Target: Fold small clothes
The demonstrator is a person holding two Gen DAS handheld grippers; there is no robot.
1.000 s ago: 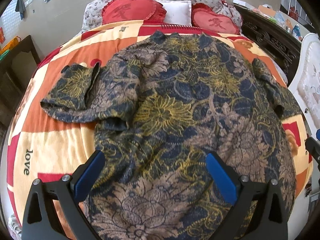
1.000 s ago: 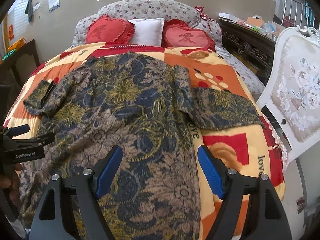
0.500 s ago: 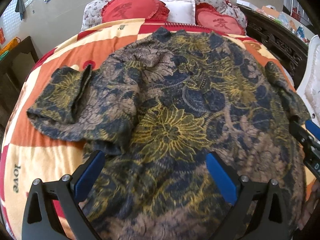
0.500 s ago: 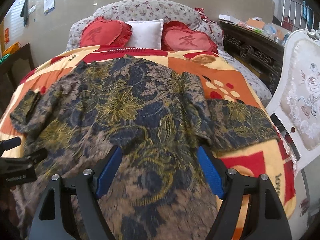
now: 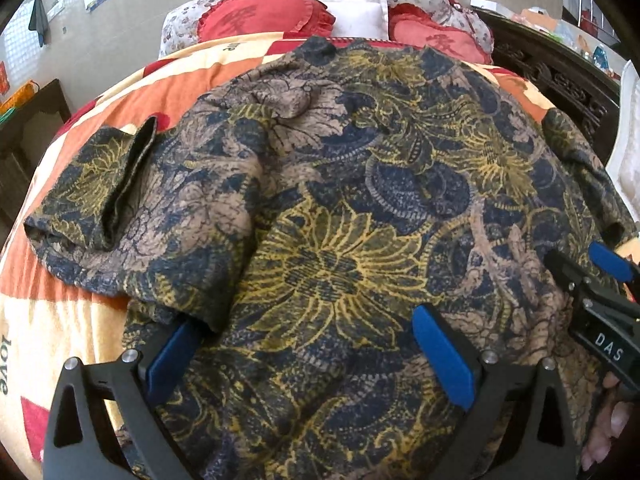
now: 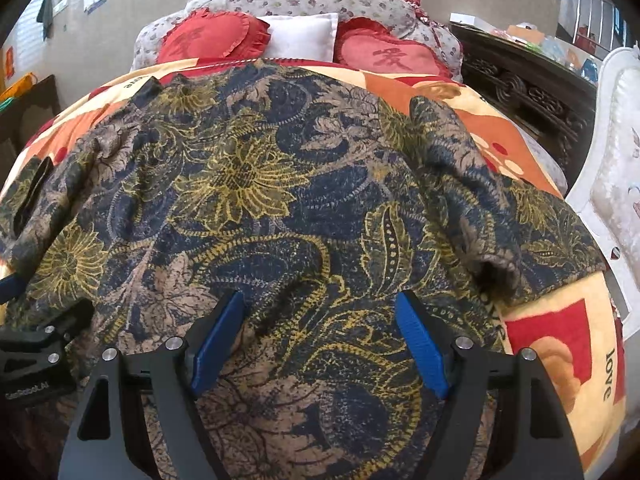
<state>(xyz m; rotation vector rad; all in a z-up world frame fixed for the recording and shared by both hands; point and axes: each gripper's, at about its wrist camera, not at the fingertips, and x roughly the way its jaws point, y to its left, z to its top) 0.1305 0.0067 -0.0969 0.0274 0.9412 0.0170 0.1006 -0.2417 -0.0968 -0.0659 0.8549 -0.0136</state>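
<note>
Bright even daylight, soft shadows, sharp focus, heavy fisheye edge distortion

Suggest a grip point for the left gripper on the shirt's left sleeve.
Probably the outer cuff edge of the left sleeve, approached from the bedspread side. It lies spread flat, and a raised fold ridge near the cuff gives the open left gripper an edge to pinch on the floral shirt.

Patterned shirt (image 5: 340,208) on blanketed bed (image 5: 60,320)
</note>
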